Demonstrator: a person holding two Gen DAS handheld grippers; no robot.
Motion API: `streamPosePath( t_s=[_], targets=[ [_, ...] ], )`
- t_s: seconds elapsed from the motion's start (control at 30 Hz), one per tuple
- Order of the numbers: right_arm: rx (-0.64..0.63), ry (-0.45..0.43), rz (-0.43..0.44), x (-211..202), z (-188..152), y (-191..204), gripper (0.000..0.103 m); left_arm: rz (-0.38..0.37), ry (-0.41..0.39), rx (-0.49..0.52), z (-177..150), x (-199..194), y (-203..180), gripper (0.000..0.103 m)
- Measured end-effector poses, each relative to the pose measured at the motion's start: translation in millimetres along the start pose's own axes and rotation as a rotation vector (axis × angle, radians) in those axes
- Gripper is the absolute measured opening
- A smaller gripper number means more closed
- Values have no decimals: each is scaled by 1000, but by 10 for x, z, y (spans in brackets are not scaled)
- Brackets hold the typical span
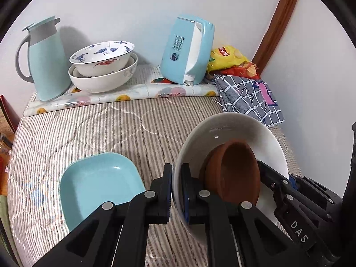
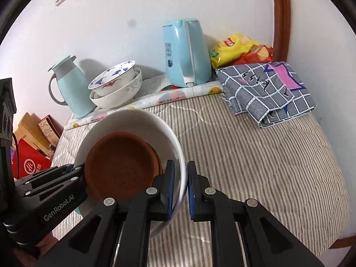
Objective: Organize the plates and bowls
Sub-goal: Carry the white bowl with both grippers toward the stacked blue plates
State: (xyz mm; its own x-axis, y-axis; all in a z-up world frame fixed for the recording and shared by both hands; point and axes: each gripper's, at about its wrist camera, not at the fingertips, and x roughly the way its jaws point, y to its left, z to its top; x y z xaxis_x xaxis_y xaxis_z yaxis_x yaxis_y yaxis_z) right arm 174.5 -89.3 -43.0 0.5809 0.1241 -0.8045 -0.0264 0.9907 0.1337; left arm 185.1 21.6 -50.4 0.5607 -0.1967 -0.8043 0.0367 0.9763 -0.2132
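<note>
A white plate (image 1: 240, 131) with two stacked brown saucers (image 1: 235, 169) inside is held between both grippers above the striped cover. My left gripper (image 1: 176, 191) is shut on the plate's left rim. My right gripper (image 2: 180, 189) is shut on its right rim (image 2: 181, 169); the brown saucers (image 2: 120, 162) fill its middle. The right gripper also shows in the left wrist view (image 1: 280, 182). A light blue square dish (image 1: 98, 184) lies on the cover to the plate's left. Two stacked bowls (image 1: 104, 66), the upper with blue and red painting, stand at the back left.
A pale blue thermos jug (image 1: 46, 60) stands by the bowls and a blue electric kettle (image 1: 187, 51) to their right. Snack bags (image 1: 229, 57) and a folded checked cloth (image 1: 249, 98) lie at the back right. Boxes (image 2: 33, 138) sit beyond the left edge.
</note>
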Motion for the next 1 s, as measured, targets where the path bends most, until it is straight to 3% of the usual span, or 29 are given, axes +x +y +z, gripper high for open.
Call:
streamPosePath(
  t_s=[1.0],
  targets=[
    [-53, 4, 38, 80, -91, 522, 11, 33, -11, -60, -77, -198, 524, 9]
  ],
)
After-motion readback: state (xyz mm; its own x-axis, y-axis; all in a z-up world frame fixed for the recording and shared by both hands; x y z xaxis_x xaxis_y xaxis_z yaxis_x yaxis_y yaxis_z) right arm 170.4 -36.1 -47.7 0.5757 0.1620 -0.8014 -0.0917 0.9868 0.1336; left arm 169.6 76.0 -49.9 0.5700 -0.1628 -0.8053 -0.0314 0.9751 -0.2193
